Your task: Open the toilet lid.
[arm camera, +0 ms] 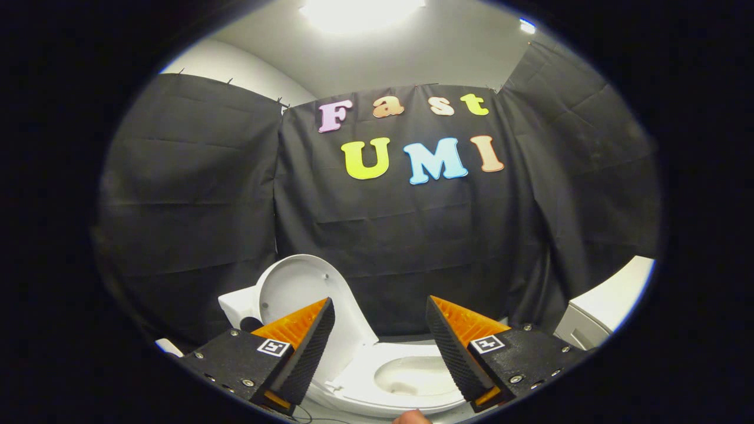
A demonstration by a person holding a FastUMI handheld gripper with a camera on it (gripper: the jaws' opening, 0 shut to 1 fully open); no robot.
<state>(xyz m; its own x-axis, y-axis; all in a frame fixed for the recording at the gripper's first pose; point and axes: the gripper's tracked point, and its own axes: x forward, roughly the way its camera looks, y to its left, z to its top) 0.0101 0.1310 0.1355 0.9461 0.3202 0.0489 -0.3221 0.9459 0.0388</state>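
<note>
toilet lid (300, 288) upright against black cloth wall (412, 247); gripper (380, 321) open, empty.

Staged bathroom booth, not a working home bathroom. Evidence: a white toilet (406, 377) stands against walls of creased black cloth (194, 194) pinned up along the top edge. Its toilet lid (306, 288) stands raised. A plain white ceiling (424, 53) with a bright ceiling light (359, 9) shows above the cloth.

The fingers (318, 335) hide part of the raised lid (306, 288) and bowl (406, 377).
</note>
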